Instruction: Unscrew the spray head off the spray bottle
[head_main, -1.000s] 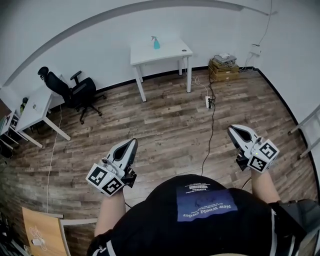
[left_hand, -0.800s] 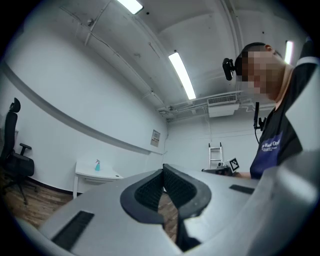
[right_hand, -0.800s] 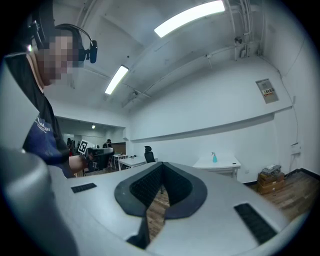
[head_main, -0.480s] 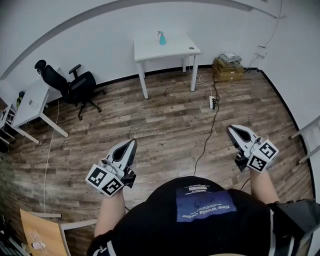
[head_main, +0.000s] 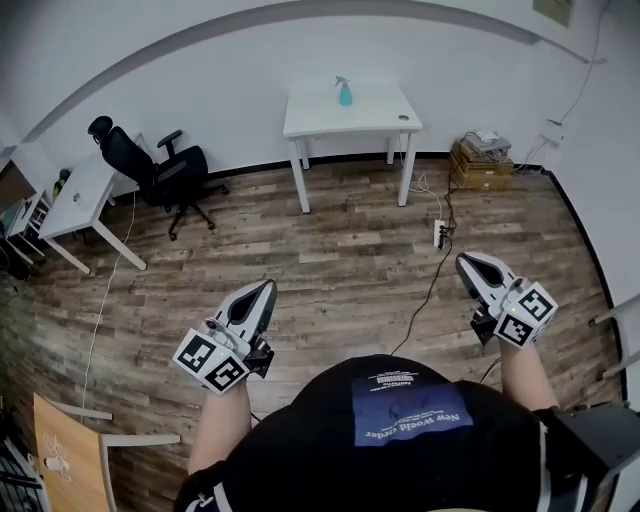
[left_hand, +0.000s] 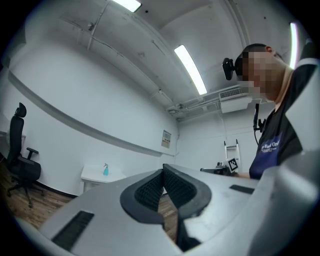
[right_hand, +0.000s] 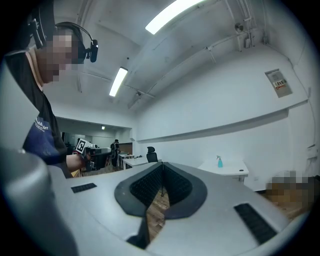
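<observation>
One teal spray bottle (head_main: 345, 96) stands upright, pale spray head (head_main: 341, 80) attached

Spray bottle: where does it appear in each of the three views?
Head view: spray bottle top centre, on the white table.
Left gripper view: spray bottle left of centre, same white table.
Right gripper view: spray bottle right of centre, same white table.
Shared landmark: white table.

Wood-grain plank floor (head_main: 330, 260), matt white table (head_main: 372, 110) — smooth
</observation>
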